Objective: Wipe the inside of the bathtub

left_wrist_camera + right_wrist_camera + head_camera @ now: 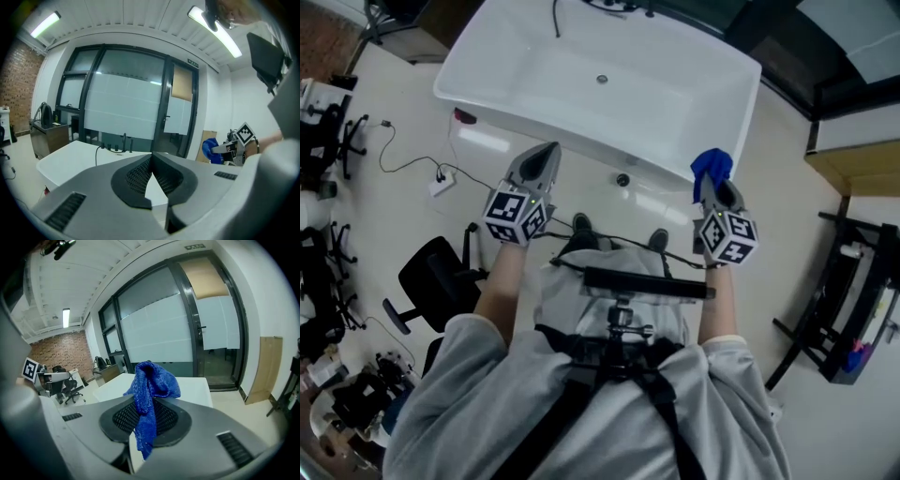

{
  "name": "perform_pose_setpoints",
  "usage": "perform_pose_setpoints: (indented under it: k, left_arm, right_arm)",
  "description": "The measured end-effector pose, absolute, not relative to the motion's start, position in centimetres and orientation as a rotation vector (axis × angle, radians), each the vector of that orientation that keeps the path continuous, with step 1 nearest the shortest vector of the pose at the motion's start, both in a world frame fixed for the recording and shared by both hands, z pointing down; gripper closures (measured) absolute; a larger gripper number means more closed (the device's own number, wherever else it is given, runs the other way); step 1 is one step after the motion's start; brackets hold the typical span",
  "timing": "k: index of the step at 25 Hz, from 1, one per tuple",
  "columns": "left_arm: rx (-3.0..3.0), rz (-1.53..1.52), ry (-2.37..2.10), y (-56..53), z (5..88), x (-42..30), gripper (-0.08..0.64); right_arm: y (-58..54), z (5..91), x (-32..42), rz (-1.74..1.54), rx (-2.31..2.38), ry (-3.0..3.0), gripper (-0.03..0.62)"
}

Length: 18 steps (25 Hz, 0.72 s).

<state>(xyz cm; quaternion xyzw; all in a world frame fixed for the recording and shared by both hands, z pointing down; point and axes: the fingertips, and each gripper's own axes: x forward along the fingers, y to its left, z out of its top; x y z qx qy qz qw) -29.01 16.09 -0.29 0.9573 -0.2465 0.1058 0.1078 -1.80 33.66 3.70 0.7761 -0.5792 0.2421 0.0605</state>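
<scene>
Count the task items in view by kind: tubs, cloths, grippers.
bathtub: 1
blue cloth: 1, clamped in the right gripper
grippers: 2, the right gripper and the left gripper, which is shut on nothing
Total: 4

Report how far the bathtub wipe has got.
Done: the blue cloth is clamped in the right gripper. In hand: it is held up by the near rim of the bathtub; the left gripper is shut, empty. Left: all the wiping, since the cloth is not inside the tub.
</scene>
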Motion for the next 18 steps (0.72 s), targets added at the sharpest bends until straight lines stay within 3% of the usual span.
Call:
perform_pose_setpoints:
  k: [18]
  left_arm:
    - [2.736,0.369,-0.884,19.7,0.3,-27.7,0.555]
  right_arm:
    - [34.7,4.8,2.1,0.729,2.238,-1.859,0.531]
